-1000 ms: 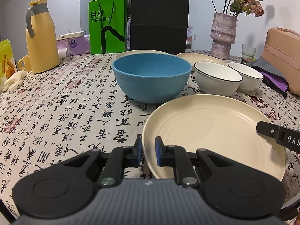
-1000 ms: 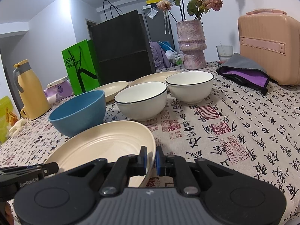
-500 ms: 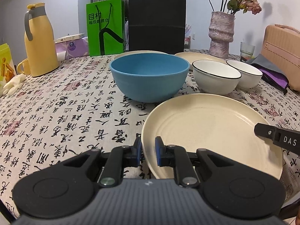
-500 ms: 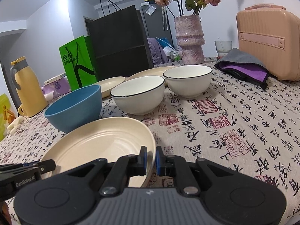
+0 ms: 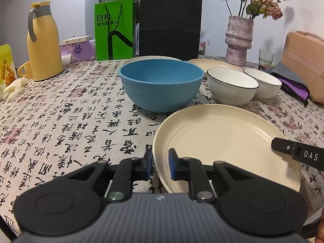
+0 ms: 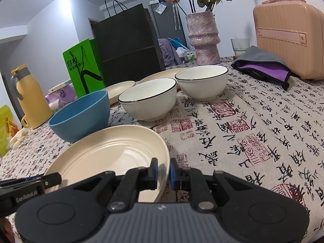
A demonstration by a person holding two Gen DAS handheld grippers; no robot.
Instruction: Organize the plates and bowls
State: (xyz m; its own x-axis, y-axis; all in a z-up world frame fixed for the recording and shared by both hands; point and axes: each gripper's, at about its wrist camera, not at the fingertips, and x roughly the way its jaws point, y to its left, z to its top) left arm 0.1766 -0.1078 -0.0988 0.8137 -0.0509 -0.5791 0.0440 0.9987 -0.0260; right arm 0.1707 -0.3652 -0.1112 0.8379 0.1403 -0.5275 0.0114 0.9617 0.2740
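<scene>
Plate (image 5: 222, 141) on the patterned desk (image 5: 60, 121), pinched at opposite rims: my left gripper (image 5: 160, 163) straddles its left edge, my right gripper (image 6: 163, 171) its right, fingers just easing from narrow. Blue bowl (image 5: 161, 85) sits directly beyond.

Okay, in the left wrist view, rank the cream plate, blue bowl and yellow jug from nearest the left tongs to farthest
1. Cream plate: rim between the left tongs.
2. Blue bowl: just behind the plate, centre.
3. Yellow jug: far left, at the back.
</scene>
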